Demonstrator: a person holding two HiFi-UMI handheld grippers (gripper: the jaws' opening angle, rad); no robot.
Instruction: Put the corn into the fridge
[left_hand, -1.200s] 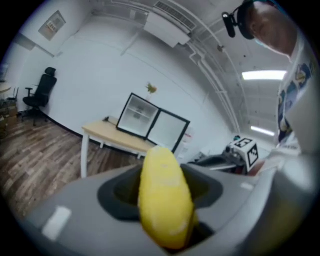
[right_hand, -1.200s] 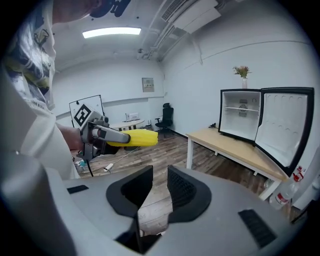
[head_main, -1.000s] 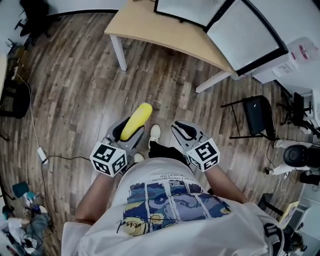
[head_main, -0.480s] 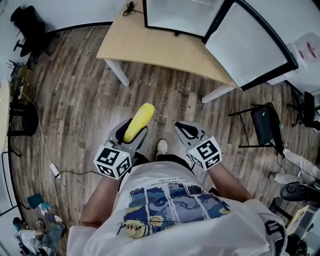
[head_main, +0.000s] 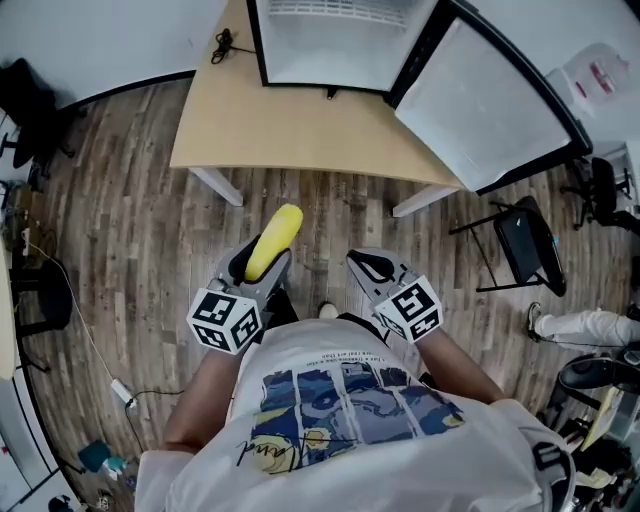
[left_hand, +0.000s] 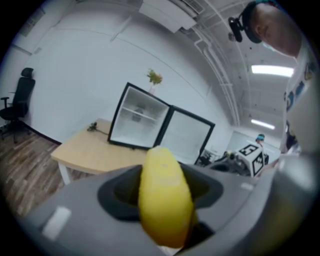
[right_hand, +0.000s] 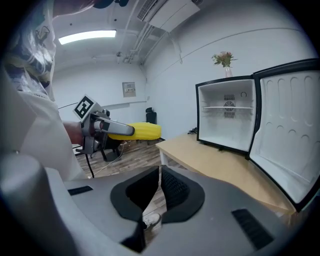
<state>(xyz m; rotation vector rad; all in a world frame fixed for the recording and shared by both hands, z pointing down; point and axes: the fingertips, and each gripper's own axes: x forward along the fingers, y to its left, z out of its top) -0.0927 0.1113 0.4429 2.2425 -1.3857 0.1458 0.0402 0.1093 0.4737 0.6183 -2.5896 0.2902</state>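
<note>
A yellow corn cob (head_main: 273, 241) sticks forward out of my left gripper (head_main: 258, 268), which is shut on it at waist height. In the left gripper view the corn (left_hand: 165, 200) fills the gap between the grey jaws. My right gripper (head_main: 372, 265) is beside it, shut with nothing in it; its pads (right_hand: 170, 187) nearly meet. A small black fridge (head_main: 330, 35) stands open on a light wooden table (head_main: 290, 125) ahead, its door (head_main: 490, 100) swung to the right. The white inside (right_hand: 225, 117) has one shelf. The right gripper view also catches the corn (right_hand: 137, 131) in the left gripper (right_hand: 117, 130).
A black chair (head_main: 520, 240) stands right of the table. A cable with a plug (head_main: 110, 370) lies on the wood floor at the left. Another person's leg (head_main: 580, 325) shows at the right edge. A small plant (right_hand: 223, 59) sits on top of the fridge.
The table and open fridge have come nearer and lower in the head view as the person walked toward them. Both grippers keep the same pose, corn still held in the left.
</note>
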